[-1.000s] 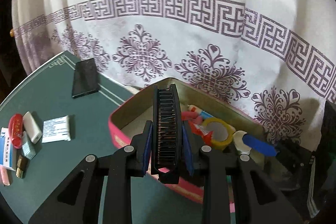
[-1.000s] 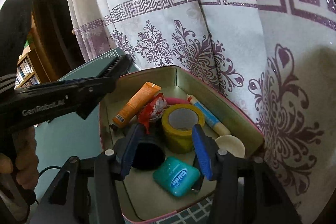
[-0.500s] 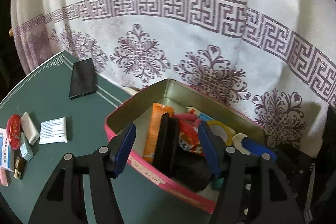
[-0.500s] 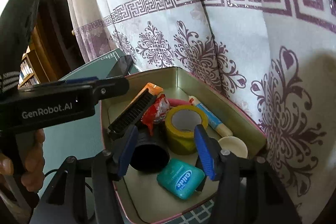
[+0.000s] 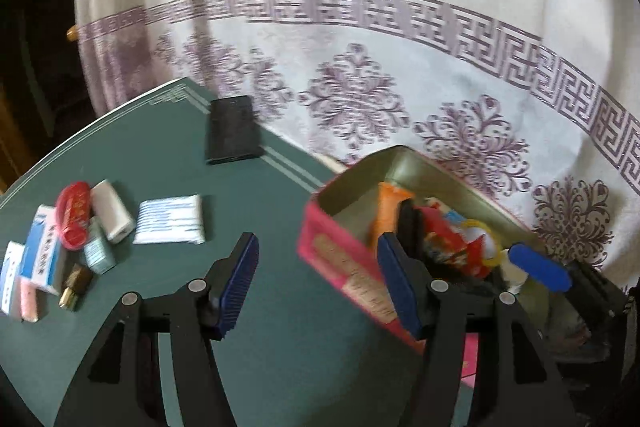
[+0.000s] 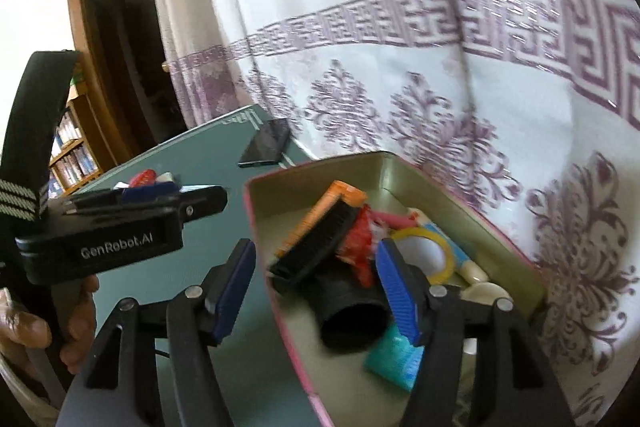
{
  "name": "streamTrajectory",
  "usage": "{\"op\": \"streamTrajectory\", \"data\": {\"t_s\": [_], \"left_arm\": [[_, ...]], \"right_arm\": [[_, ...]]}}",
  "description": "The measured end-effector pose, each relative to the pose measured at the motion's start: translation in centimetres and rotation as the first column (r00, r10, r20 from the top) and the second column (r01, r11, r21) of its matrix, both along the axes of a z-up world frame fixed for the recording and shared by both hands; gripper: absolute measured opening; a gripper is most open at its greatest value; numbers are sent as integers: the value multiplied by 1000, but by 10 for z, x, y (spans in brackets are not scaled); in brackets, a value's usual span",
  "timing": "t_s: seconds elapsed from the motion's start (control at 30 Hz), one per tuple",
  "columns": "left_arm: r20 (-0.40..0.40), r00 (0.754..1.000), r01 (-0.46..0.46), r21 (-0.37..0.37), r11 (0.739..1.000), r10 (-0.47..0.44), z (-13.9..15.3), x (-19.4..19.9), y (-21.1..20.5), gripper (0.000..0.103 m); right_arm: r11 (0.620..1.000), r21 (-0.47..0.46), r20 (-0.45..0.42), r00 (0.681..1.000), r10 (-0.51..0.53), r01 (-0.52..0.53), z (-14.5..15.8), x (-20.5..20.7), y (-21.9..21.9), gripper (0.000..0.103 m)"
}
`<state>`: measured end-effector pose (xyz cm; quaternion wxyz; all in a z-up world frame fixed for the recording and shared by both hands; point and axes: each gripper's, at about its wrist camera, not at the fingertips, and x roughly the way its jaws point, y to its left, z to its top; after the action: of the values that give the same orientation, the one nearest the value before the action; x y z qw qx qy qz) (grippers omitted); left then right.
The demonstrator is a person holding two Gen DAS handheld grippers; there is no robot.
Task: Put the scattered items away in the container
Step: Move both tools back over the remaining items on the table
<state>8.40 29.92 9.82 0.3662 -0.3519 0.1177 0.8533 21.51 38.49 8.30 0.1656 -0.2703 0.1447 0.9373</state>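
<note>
Clutter is split two ways: the pink-sided tin (image 5: 348, 263) sits at the table's (image 5: 160, 155) curtain-side edge already holding a black comb (image 6: 316, 247) propped across an orange tube (image 6: 320, 215), a yellow tape roll (image 6: 434, 255), a black cup-shaped piece (image 6: 352, 311) and a teal floss box (image 6: 394, 355), while a cluster of small packets, a red case (image 5: 74, 213) and a white sachet (image 5: 170, 219) waits near the table's opposite edge. The left gripper (image 5: 316, 287) stands about half open with nothing between its pads, aimed at bare table between tin and cluster, probably so it can go for another item. The right gripper (image 6: 316, 295) straddles the tin's near wall, its jaws opening and gripping nothing. A dark phone (image 5: 234, 135) lies by the curtain, apart from both groups.
</note>
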Motion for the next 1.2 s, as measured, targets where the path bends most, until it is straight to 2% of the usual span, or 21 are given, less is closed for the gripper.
{"op": "streamTrajectory", "data": {"t_s": [0.23,0.43,0.67,0.83,1.0,1.2], "left_arm": [[-1,992,-128,8,992,128,-4,-24,-53,65],[10,963,-268,2,963,268,-14,-47,-115,65],[40,903,-427,-2,904,427,-25,-75,-189,65],[23,856,-514,-51,856,516,-40,-94,-233,65],[44,822,-564,-70,823,567,-52,-118,-260,65],[75,814,-569,-88,817,575,-67,-140,-265,65]], "right_arm": [[996,15,-5,996,91,-91,5,-25,-33,69],[988,12,12,988,157,-157,2,-45,-58,70],[969,17,35,968,247,-248,-1,-70,-91,75],[959,15,61,958,282,-283,-7,-81,-104,75],[953,-3,87,950,301,-302,-13,-93,-111,75],[949,-8,105,944,314,-315,-17,-104,-116,75]]}}
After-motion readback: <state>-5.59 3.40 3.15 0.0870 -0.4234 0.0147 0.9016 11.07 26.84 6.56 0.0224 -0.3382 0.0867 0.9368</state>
